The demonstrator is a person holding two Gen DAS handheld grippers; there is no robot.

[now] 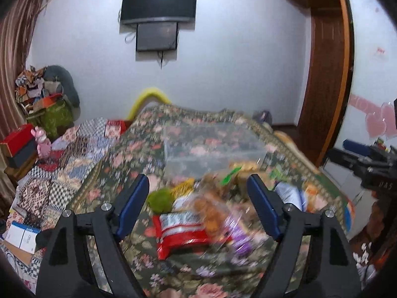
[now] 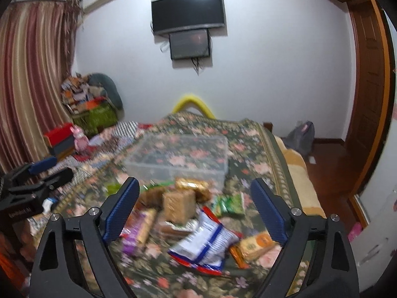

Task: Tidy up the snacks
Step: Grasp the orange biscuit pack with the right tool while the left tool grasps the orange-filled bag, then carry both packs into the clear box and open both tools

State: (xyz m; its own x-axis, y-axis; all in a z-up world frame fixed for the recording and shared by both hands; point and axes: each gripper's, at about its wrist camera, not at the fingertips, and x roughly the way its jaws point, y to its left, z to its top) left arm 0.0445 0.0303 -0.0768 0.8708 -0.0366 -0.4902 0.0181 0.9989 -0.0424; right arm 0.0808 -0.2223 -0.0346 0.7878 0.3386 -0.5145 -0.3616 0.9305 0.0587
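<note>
Two grippers: left gripper (image 1: pixel 198 191) and right gripper (image 2: pixel 194 193), both released, jaws spread, nothing between the pads.
Snacks: a blurred heap of packets on the floral bedspread (image 2: pixel 250 144), among them a red packet (image 1: pixel 178 233), a white-and-blue bag (image 2: pixel 206 241) and an orange biscuit pack (image 2: pixel 255 245).
Container: clear plastic bin (image 2: pixel 178 156), just beyond the heap, toward the bed's far edge.

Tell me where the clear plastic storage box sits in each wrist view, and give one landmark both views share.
Left wrist view: the clear plastic storage box lies centre-right on the floral bedspread, beyond the snack pile.
Right wrist view: the box sits just left of centre, behind the snacks.
Shared landmark: the black wall-mounted television, above the box in both.
</note>
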